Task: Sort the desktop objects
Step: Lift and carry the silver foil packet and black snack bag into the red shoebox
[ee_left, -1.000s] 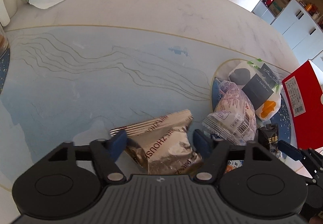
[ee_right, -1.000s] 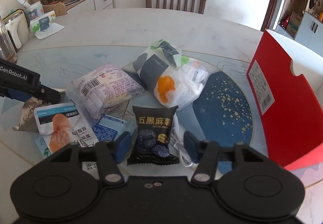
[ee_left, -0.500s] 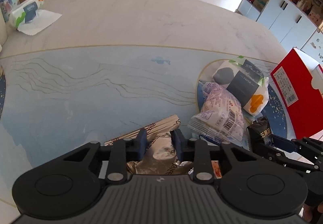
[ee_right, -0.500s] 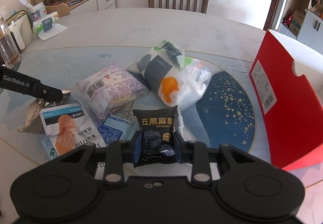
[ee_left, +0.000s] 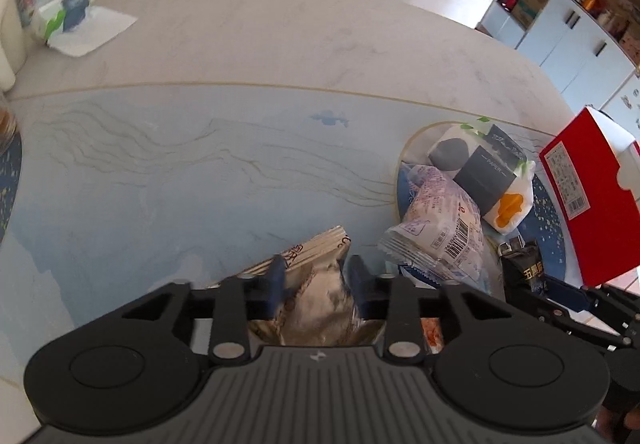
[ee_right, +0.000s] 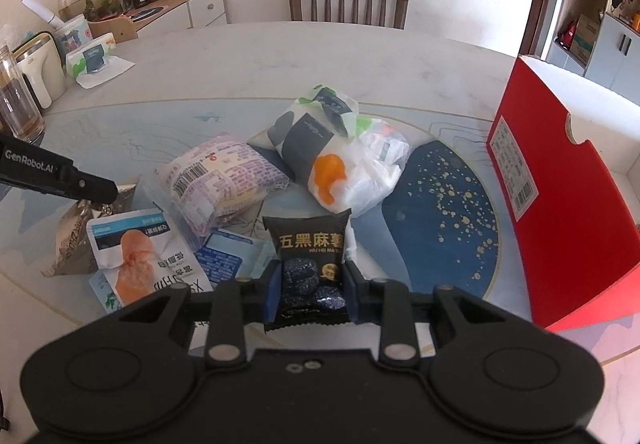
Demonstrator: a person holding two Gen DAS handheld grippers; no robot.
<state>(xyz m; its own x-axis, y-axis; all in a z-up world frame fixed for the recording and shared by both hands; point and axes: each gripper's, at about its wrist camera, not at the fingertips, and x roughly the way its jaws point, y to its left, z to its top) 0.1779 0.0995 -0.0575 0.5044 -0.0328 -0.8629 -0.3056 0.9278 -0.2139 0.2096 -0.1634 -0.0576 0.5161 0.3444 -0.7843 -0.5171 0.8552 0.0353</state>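
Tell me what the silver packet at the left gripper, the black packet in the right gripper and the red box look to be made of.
Silver packet: metallised foil film, probably; shiny, sharply creased.
Black packet: glossy printed plastic film, judging by its crimped, serrated end seals.
Red box: likely coated cardboard; stiff flat panels, a cut thumb notch, a stuck-on label.

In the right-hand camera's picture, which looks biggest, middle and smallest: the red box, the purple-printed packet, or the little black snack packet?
1. Red box, clearly the largest.
2. Purple-printed packet.
3. Black snack packet, smallest, though it sits closest to the camera, so it may really be smaller still.
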